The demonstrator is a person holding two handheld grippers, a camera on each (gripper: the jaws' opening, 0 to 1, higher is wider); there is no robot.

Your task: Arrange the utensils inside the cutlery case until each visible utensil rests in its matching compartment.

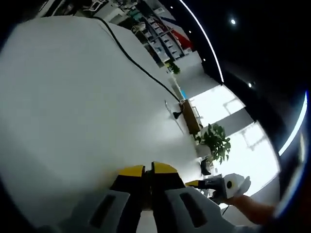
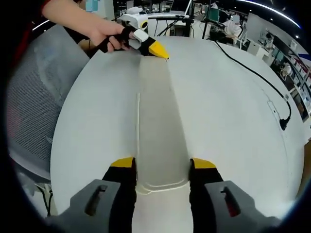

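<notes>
The cutlery case [image 2: 160, 121] is a long, narrow tray made of see-through, milky plastic. It has a smooth top, rounded corners and a thin raised lip at the near end. It lies flat on the white round surface [image 2: 228, 111], running from the near edge toward the far side. What is inside it cannot be made out.

In the right gripper view, the right hand-held gripper [image 2: 162, 167] has its yellow-tipped black jaws apart, one on each side of the near end of the case. The left hand-held gripper [image 2: 155, 48] is at the far end of the case, held by a hand [image 2: 104, 34].

In the left gripper view, the left hand-held gripper [image 1: 147, 171] has its jaws together, with nothing between them.

A black cable [image 2: 252, 73] snakes over the smooth surface. A grey mesh chair [image 2: 34, 97] stands beside it.
</notes>
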